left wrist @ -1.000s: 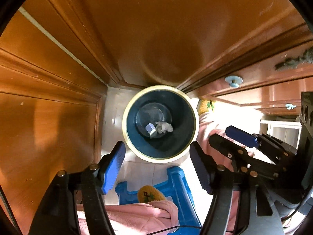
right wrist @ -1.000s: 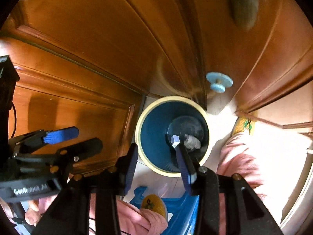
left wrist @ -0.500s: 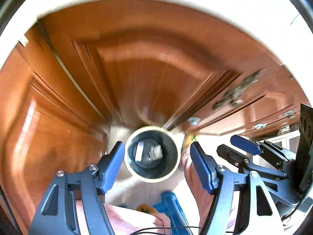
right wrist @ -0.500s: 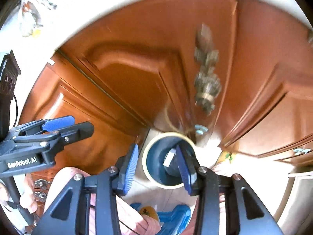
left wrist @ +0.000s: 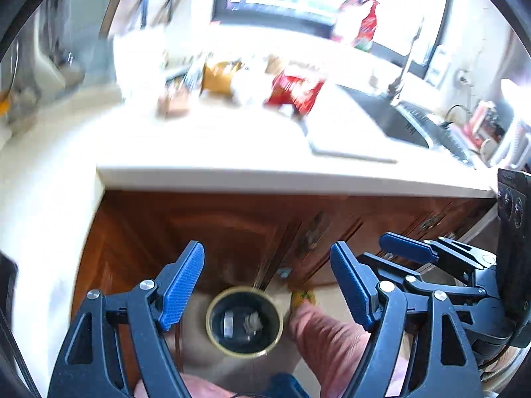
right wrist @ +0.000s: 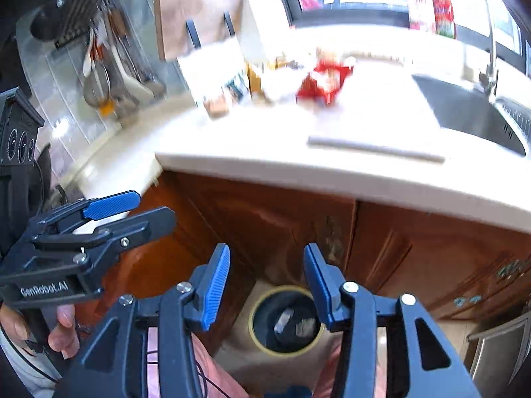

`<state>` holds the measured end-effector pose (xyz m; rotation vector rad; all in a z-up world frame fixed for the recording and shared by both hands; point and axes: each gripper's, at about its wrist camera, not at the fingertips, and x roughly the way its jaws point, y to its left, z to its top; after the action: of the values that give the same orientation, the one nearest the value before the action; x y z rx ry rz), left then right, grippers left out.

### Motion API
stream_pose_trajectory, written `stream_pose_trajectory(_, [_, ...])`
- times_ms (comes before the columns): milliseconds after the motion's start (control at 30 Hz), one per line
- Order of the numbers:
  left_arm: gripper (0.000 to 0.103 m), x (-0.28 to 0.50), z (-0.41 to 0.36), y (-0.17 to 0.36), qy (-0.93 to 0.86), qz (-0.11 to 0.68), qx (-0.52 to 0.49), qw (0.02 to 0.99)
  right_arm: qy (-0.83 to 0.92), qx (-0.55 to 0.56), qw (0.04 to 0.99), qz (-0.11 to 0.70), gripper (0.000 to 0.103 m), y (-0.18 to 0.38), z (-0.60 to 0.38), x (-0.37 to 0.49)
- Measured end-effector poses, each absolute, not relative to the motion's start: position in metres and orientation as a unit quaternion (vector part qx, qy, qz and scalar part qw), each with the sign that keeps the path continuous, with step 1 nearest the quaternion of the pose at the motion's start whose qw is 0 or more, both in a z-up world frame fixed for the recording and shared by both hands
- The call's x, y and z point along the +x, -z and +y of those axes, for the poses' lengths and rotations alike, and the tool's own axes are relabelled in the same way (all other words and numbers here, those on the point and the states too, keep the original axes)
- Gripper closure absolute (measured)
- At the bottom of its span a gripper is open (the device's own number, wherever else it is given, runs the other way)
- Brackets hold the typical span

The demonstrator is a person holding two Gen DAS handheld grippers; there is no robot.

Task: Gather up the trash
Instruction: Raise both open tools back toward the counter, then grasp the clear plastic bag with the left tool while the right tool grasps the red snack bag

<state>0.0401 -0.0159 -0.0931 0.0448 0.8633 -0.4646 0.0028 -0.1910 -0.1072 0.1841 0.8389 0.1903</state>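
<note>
I have both tools up near counter height, aimed at the white countertop (right wrist: 252,165) — my guess is that's where the next trash sits. The left gripper (left wrist: 267,285) has its jaws spread wide with nothing between them, and the right gripper (right wrist: 267,280) is likewise parted and empty. Down on the floor against the wooden cabinets (right wrist: 272,225), the bin (left wrist: 244,321) holds two scraps: a pale boxy piece and a crumpled whitish wad, lying side by side on its bottom. On the counter a red packet (right wrist: 323,83) stands out among blurred clutter — likely trash, though I can't tell for certain.
</note>
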Motion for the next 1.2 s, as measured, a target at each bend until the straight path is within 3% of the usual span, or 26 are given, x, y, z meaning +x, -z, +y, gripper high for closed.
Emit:
stream_pose_trajectory(267, [0.021, 0.048, -0.025, 0.016, 0.236, 0.316, 0.021, 0.919, -0.083, 0.092, 0.926, 0.357, 0.053, 0.051, -0.207, 0.032])
stream_pose_trajectory(533, [0.02, 0.088, -0.051, -0.013, 0.214, 0.278, 0.064, 0.934, -0.077, 0.093, 0.932, 0.341, 0.05, 0.016, -0.232, 0.09])
stream_pose_trajectory(733, [0.02, 0.14, -0.065, -0.007, 0.195, 0.287, 0.076, 0.935, -0.073, 0.105, 0.923, 0.364, 0.05, 0.025, -0.253, 0.145])
stream_pose_trajectory(1200, [0.02, 0.256, -0.075, 0.057, 0.204, 0.389, 0.024, 0.898, -0.055, 0.175, 0.885, 0.428, 0.05, 0.091, -0.29, 0.258])
